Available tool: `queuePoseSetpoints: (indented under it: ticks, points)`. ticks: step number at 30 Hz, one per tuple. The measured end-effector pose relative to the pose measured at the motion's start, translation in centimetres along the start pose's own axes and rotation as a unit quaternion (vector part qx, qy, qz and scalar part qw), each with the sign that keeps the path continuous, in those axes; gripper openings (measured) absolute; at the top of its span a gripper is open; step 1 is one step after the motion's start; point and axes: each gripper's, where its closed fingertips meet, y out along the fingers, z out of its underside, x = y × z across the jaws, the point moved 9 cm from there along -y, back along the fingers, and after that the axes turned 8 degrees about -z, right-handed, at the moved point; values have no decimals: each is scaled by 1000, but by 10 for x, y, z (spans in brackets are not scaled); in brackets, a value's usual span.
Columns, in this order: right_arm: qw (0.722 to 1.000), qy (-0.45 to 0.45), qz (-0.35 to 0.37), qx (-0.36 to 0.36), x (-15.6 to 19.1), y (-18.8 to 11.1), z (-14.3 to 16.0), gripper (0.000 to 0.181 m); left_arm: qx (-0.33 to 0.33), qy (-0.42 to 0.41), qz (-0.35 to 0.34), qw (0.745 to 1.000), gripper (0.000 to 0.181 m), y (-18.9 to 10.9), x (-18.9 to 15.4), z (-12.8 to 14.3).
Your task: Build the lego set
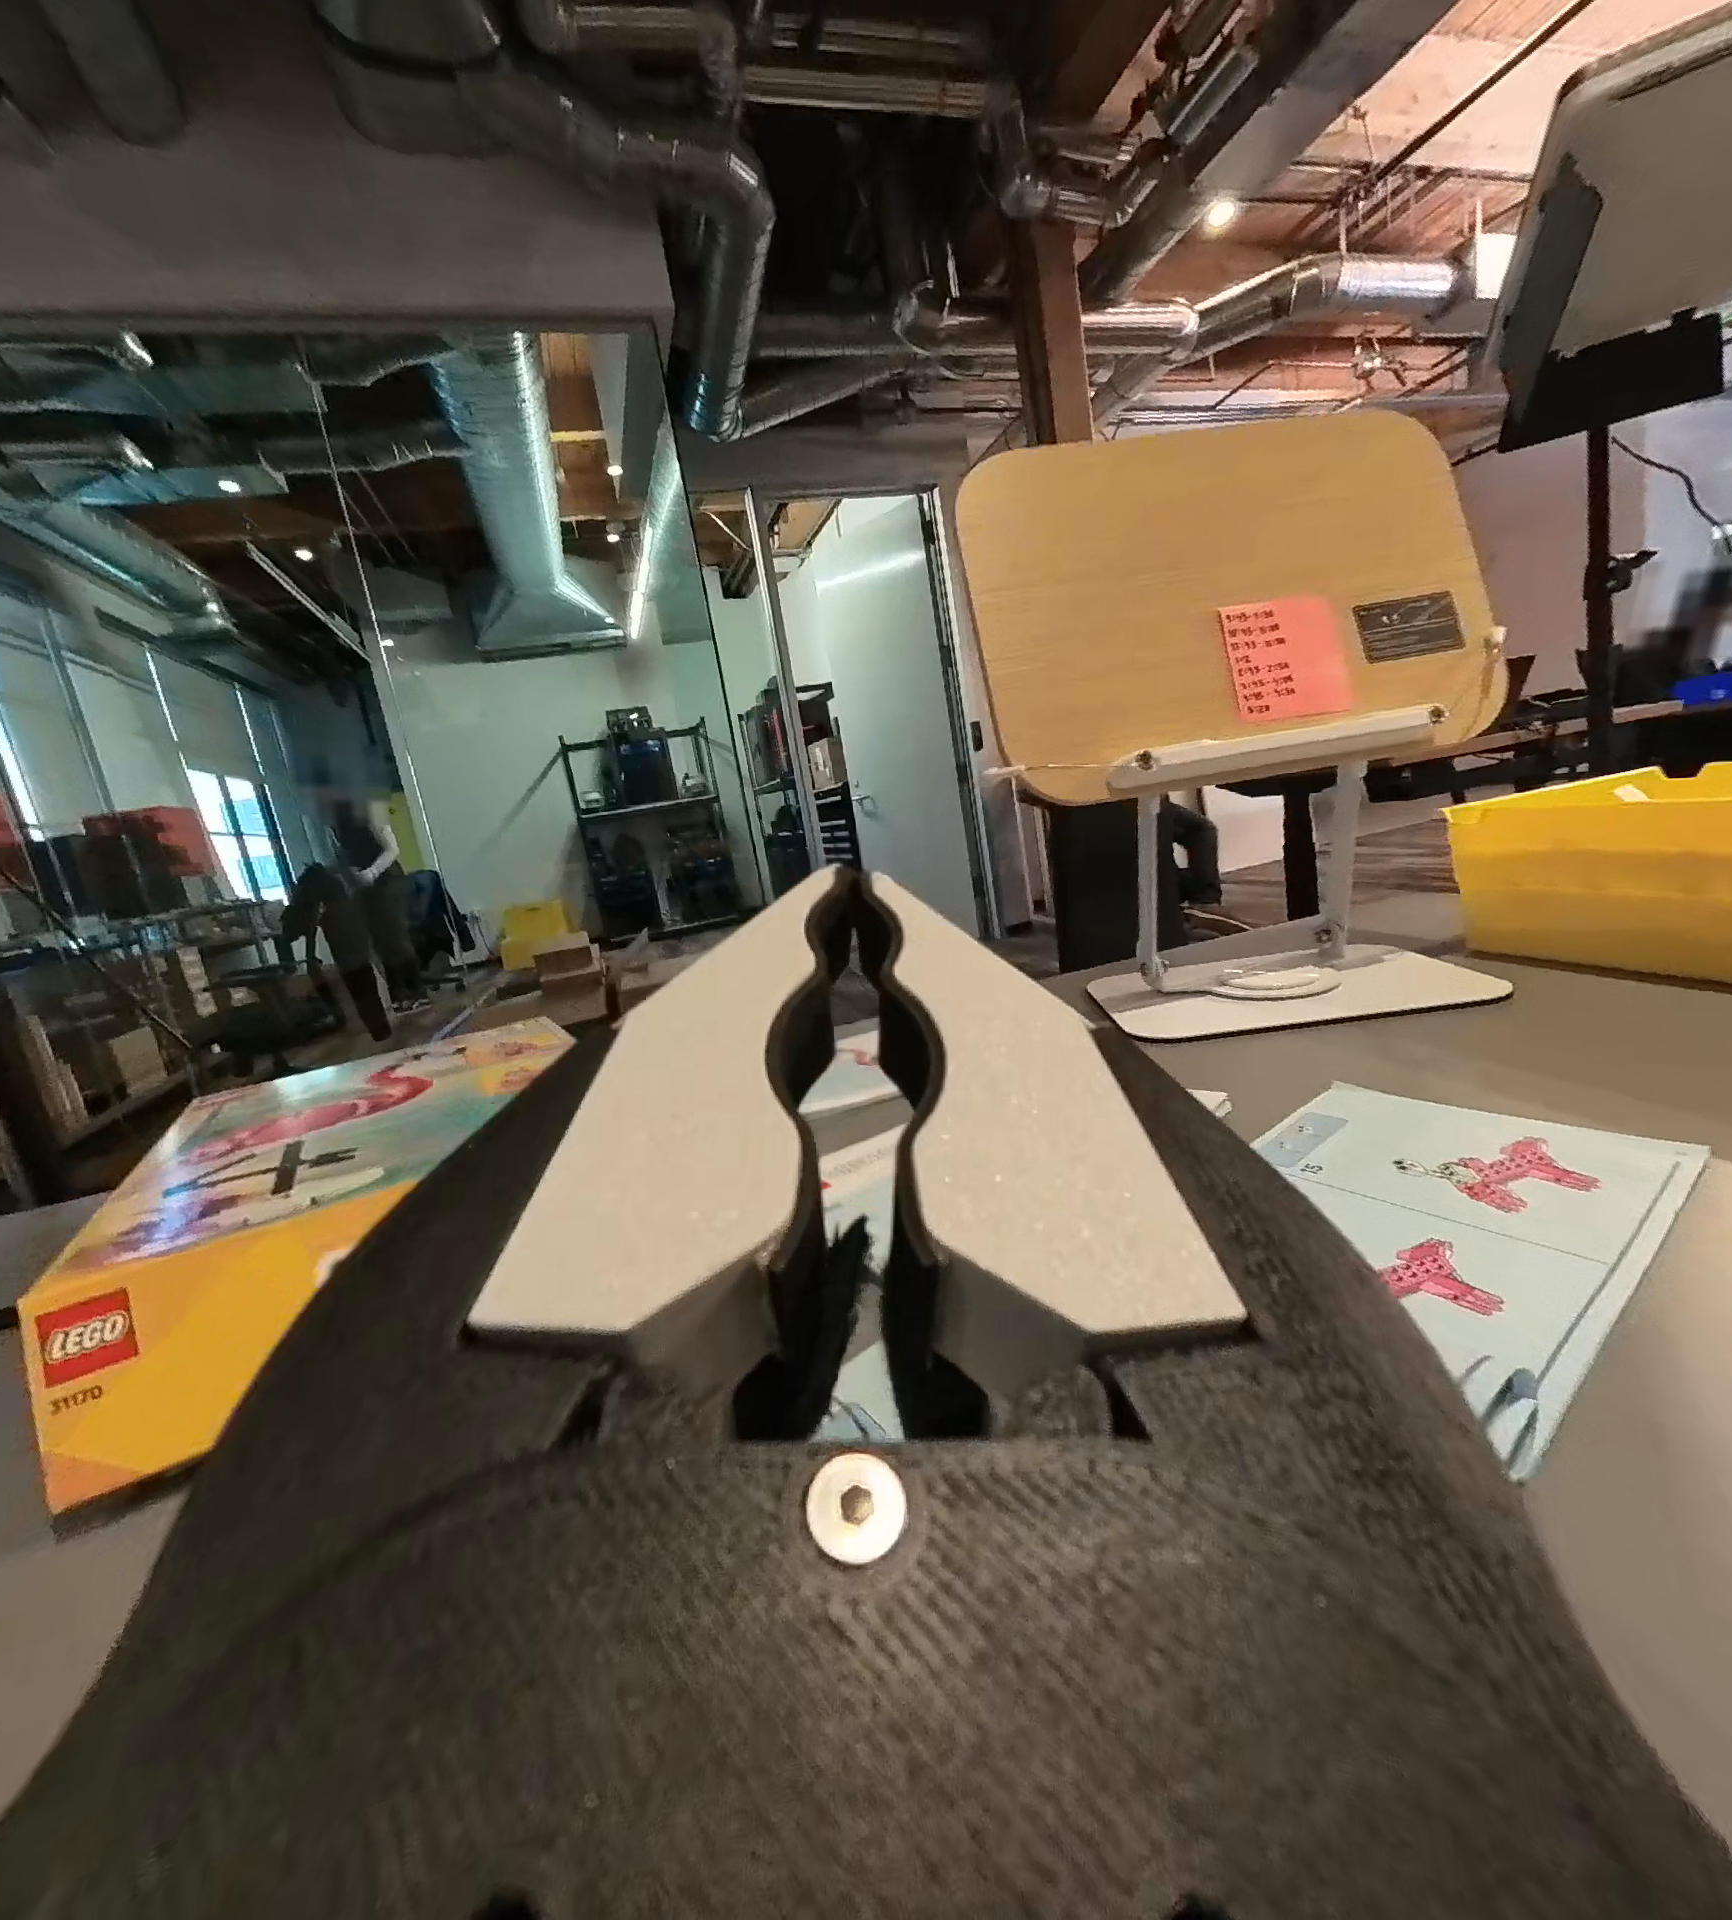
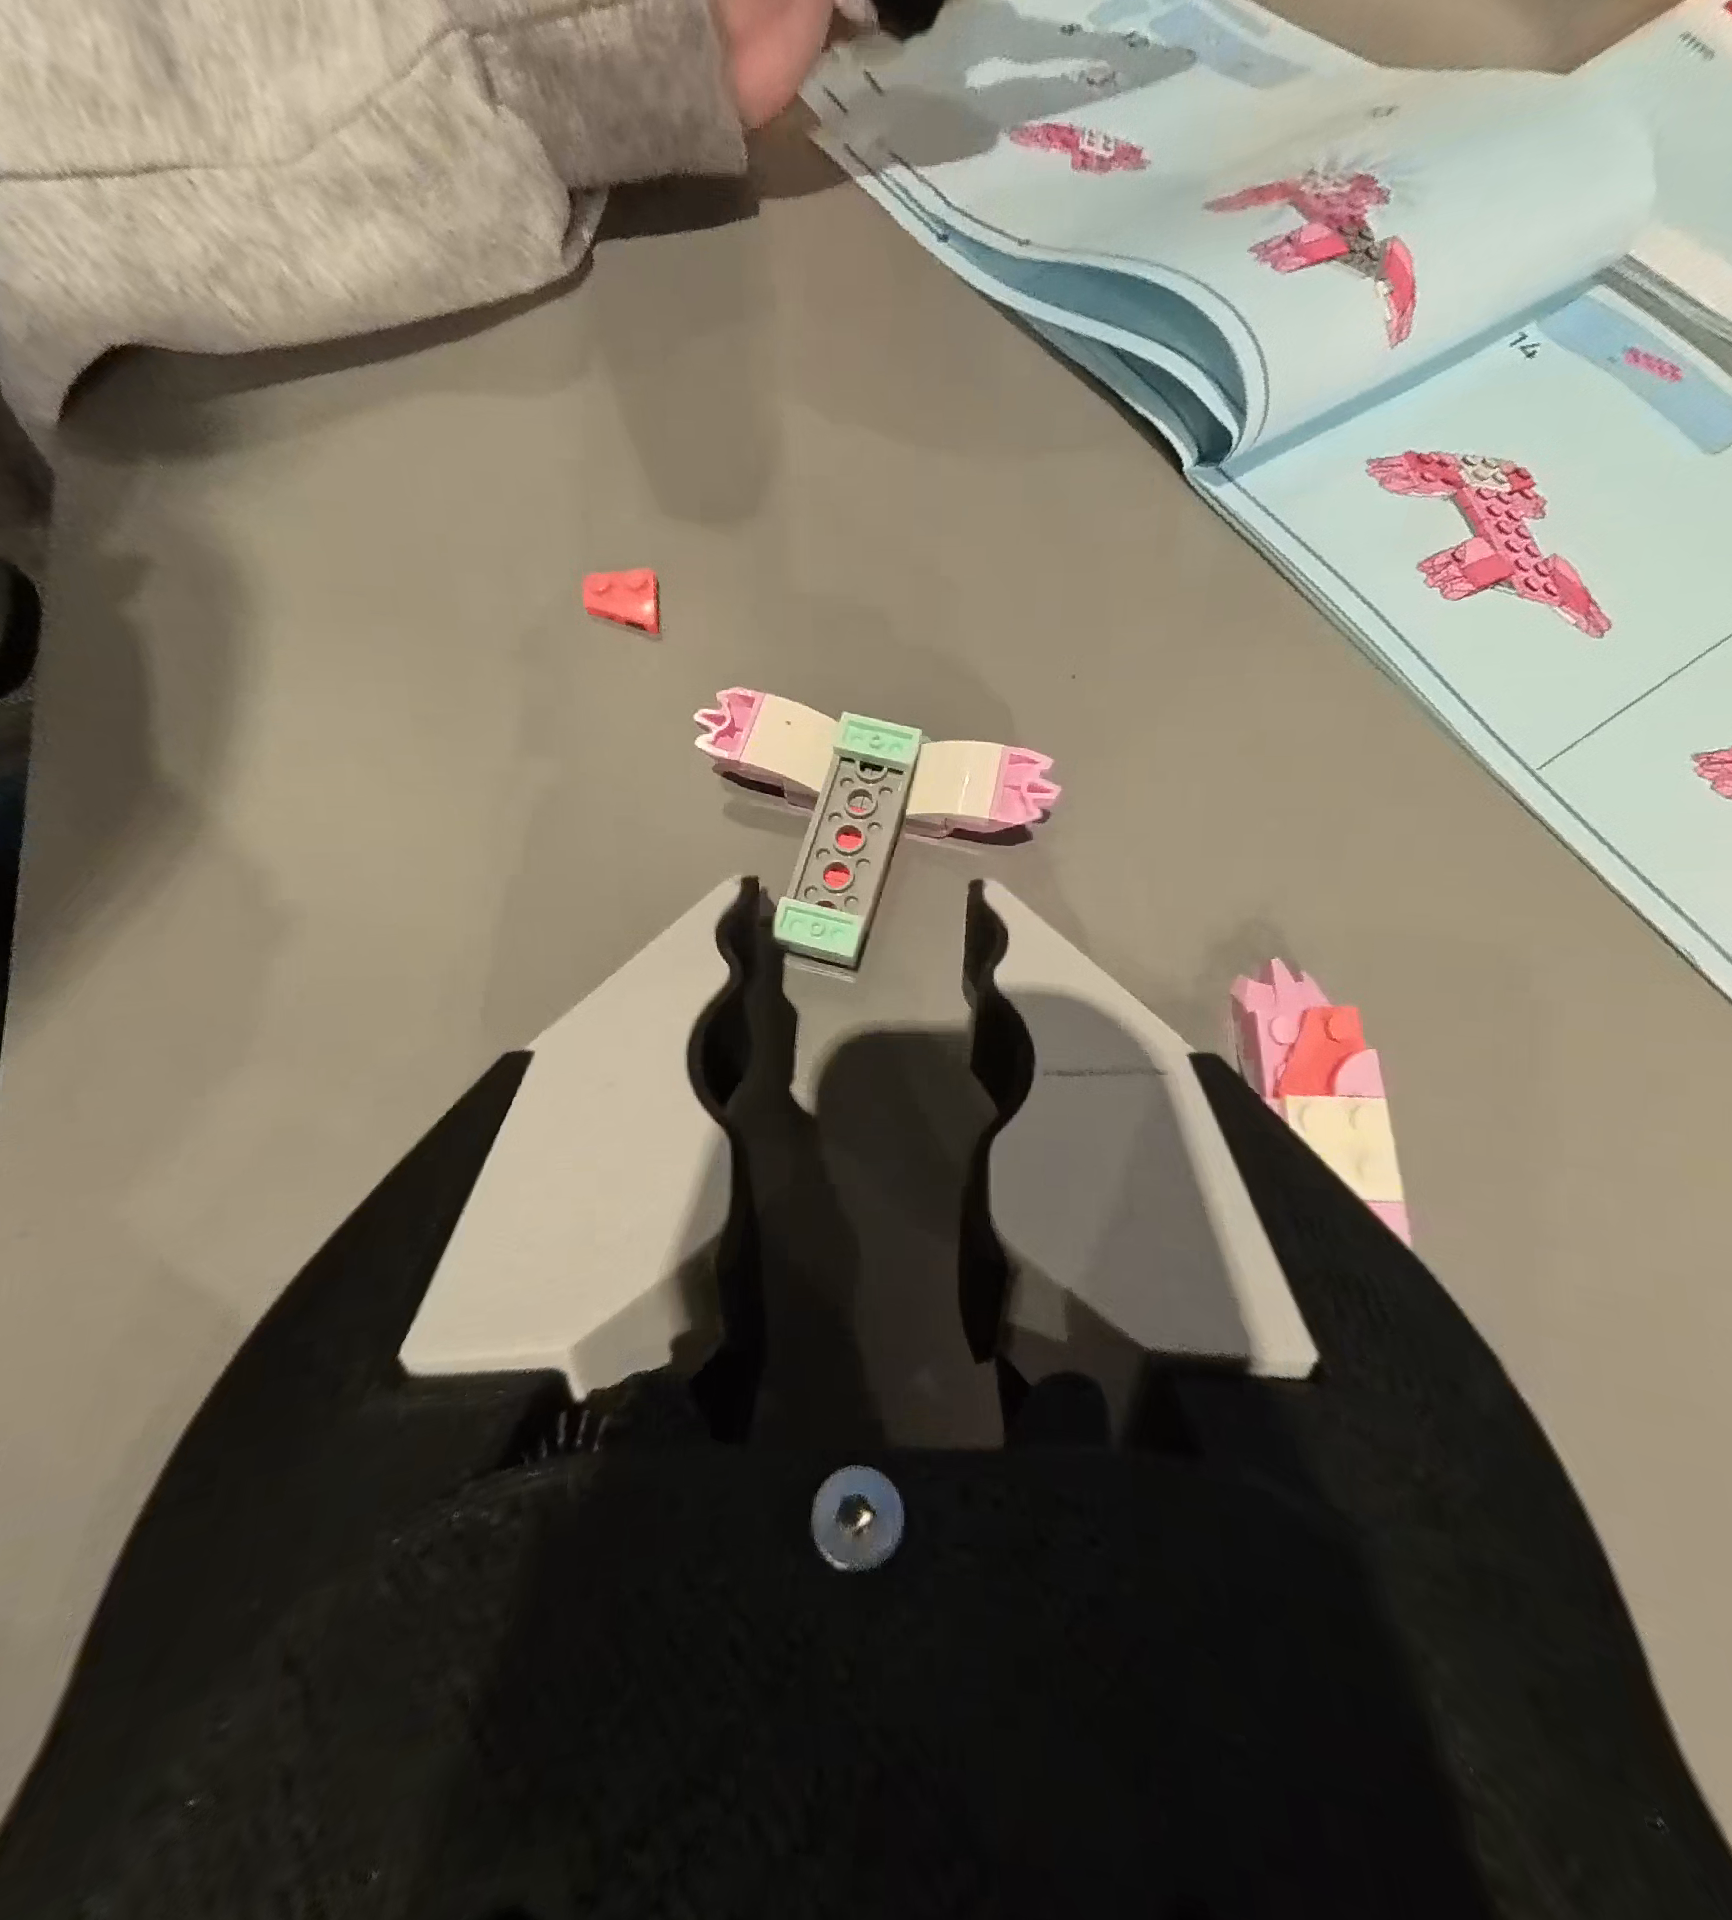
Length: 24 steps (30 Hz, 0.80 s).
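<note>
Right wrist view is showing the right gripper (image 2: pixel 857 914) hovering, jaws spread, around the grey-and-mint assembly (image 2: pixel 846 836); left gripper (image 1: pixel 854 883) jaws are pressing together, empty.

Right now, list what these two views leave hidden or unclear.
- Pink sub-build: right wrist view, its near part hidden behind the right gripper.
- Booklet: right wrist view, cut off by the right edge.
- Box: left wrist view, its right part hidden behind the left gripper.
- People beyond the glass: left wrist view, blurred.
</note>
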Motion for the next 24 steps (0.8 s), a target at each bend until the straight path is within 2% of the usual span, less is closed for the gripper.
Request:
queuePoseSetpoints:
  ticks: [4,8,17,21,23,24]
  points:
    - [1000,-11,4,13,2,3,1,34,4,1,7,1000,0,1,-2,2]
    - [999,-29,5,15,4,3,0,17,9,2,14,1000,0,1,-4,3]
    - [993,-110,44,-9,12,-1,-6,15,18,-2,21,1000,0,3,-5,6]
    - [961,-233,150,-21,14,-18,-8,15,14,-2,21,1000,0,2,-5,4]
    - [925,-317,212,0,20,-26,-7,15,12,0,25,1000,0,2,-7,3]
    - [897,-367,244,25,22,-29,-5,15,12,2,27,1000,0,2,-8,3]
